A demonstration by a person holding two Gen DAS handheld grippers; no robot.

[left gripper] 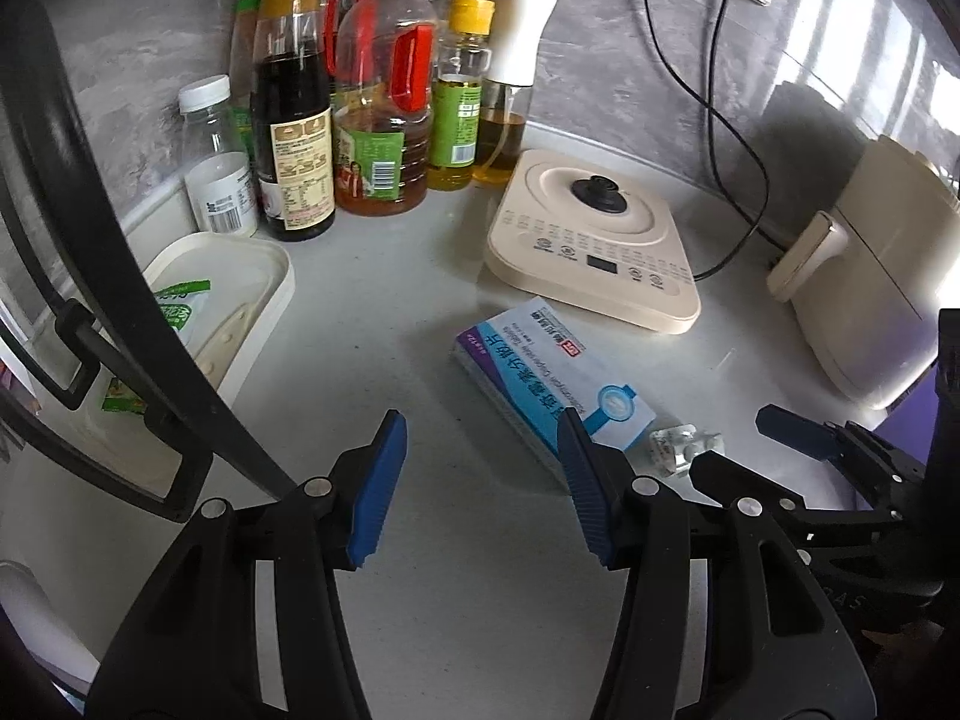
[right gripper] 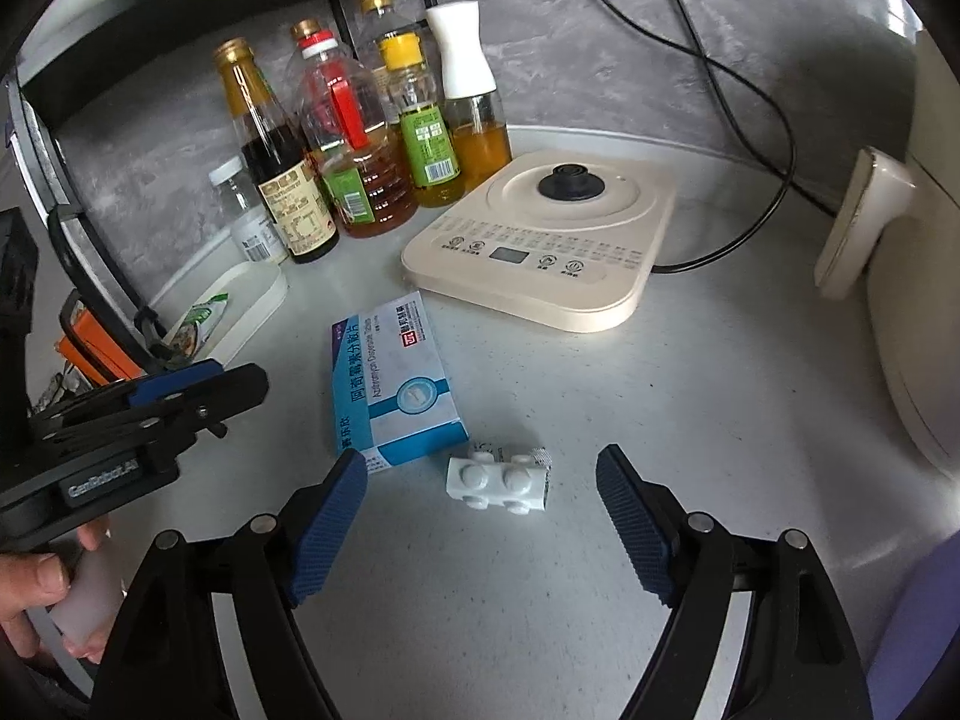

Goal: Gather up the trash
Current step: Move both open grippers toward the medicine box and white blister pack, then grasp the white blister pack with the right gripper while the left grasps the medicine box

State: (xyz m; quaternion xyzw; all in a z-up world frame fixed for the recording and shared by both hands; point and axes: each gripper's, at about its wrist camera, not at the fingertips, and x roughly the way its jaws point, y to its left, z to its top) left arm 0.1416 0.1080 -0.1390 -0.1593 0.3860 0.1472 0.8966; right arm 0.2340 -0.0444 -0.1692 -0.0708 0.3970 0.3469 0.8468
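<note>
Blister pack (right gripper: 498, 483): lies on your counter (right gripper: 690, 420), just beside the medicine box (right gripper: 393, 378), framed between your right gripper (right gripper: 483, 525) jaws, wide apart and empty, likely for pickup. Left gripper (left gripper: 480, 486): half-open, holds nothing.

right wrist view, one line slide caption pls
Open right gripper hovers over a blister pack beside a medicine box on the counter.

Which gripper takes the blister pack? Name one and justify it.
Right. The right gripper is open with the blister pack lying between its fingertips; the left gripper is open over bare counter beside the medicine box.
</note>
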